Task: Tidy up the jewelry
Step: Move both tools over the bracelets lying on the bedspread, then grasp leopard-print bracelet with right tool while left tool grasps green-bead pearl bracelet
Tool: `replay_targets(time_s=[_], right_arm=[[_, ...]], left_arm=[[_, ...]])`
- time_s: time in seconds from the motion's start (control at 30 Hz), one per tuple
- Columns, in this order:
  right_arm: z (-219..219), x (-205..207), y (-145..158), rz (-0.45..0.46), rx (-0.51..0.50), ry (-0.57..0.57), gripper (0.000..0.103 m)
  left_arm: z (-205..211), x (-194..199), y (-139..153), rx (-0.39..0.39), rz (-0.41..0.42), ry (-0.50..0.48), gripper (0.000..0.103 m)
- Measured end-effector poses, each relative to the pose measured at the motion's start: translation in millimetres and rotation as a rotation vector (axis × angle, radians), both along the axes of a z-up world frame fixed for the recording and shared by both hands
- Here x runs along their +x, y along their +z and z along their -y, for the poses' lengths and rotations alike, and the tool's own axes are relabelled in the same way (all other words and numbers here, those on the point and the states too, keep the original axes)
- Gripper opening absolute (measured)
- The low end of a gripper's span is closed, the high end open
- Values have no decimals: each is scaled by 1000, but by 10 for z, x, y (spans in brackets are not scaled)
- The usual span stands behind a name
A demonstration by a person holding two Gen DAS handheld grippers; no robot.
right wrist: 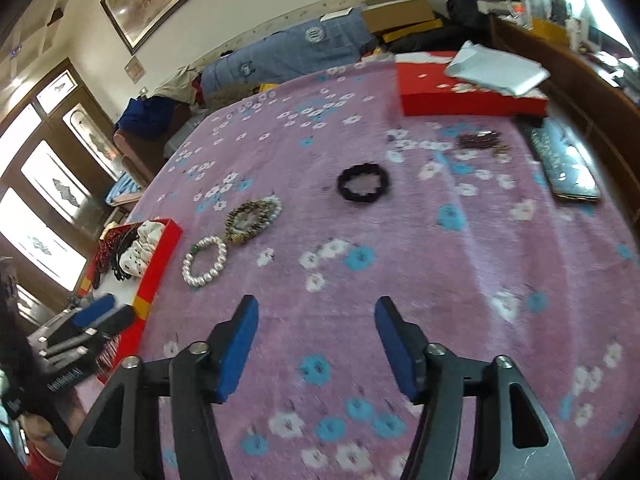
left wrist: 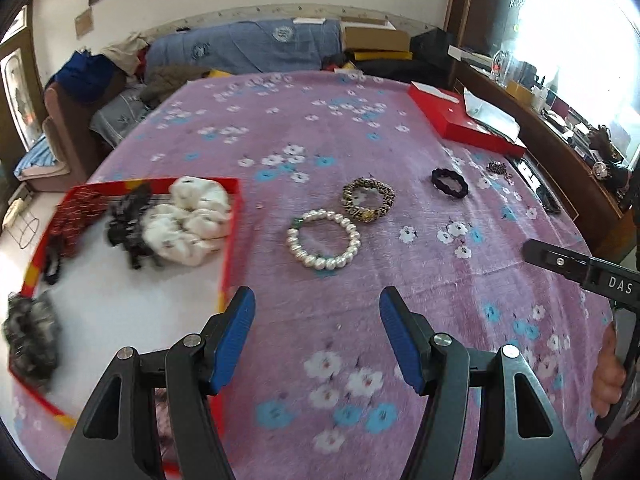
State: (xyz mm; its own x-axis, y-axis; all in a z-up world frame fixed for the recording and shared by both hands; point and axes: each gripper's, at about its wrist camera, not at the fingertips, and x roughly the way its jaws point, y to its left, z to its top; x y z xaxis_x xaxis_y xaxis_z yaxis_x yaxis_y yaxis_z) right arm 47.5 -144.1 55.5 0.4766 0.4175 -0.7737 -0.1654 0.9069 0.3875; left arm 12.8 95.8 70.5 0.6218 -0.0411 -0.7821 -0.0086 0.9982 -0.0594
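Observation:
A pearl bracelet (left wrist: 323,239) and a leopard-print scrunchie (left wrist: 368,199) lie side by side on the purple flowered cloth, ahead of my open, empty left gripper (left wrist: 317,308). A black scrunchie (left wrist: 449,183) lies farther right, with a dark beaded piece (left wrist: 499,169) beyond it. A red-rimmed tray (left wrist: 230,236) at the left holds a white scrunchie (left wrist: 192,220), a black clip (left wrist: 130,228), a red item (left wrist: 72,220) and a grey scrunchie (left wrist: 32,340). My right gripper (right wrist: 316,318) is open and empty, short of the black scrunchie (right wrist: 363,182); the pearl bracelet (right wrist: 205,262) and leopard scrunchie (right wrist: 252,220) lie to its left.
A closed red box (right wrist: 472,100) with white paper (right wrist: 496,68) on it sits at the far right of the table. A dark flat case (right wrist: 564,160) lies near the right edge. A sofa with piled clothes (left wrist: 256,48) stands behind the table. The other gripper's body (left wrist: 580,272) shows at the right.

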Motion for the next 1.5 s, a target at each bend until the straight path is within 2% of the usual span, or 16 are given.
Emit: replay_targets(time_s=[0.07, 0.3, 0.63, 0.67, 0.7, 0.77, 0.97, 1.17, 1.3, 1.4, 1.5], right_arm=[[-97, 151, -52, -17, 27, 18, 56], [-494, 676, -245, -68, 60, 67, 53], [-876, 1130, -524, -116, 42, 46, 48], [-902, 1155, -525, -116, 32, 40, 41], [-918, 1176, -531, -121, 24, 38, 27], [-949, 1202, -533, -136, -33, 24, 11], [-750, 1000, -471, -147, -131, 2, 9], [-322, 508, -392, -160, -174, 24, 9], [-30, 191, -387, -186, -169, 11, 9], [141, 10, -403, -200, -147, -4, 10], [217, -107, -409, -182, -124, -16, 10]], left_arm=[[36, 126, -87, 0, -14, -3, 63], [-3, 519, -351, -30, -76, 23, 47], [-163, 716, -517, -76, -109, 65, 45], [-168, 721, -518, -90, -111, 59, 37], [-170, 719, -518, -117, -119, 46, 28], [-144, 712, -503, -114, -134, 43, 27], [-87, 554, -519, -138, -181, 8, 23], [-2, 257, -494, -106, -190, -64, 23], [-17, 73, -403, -91, -153, -100, 23], [-68, 1, -326, -76, -113, -97, 23], [-135, 12, -300, -79, -106, -80, 24]])
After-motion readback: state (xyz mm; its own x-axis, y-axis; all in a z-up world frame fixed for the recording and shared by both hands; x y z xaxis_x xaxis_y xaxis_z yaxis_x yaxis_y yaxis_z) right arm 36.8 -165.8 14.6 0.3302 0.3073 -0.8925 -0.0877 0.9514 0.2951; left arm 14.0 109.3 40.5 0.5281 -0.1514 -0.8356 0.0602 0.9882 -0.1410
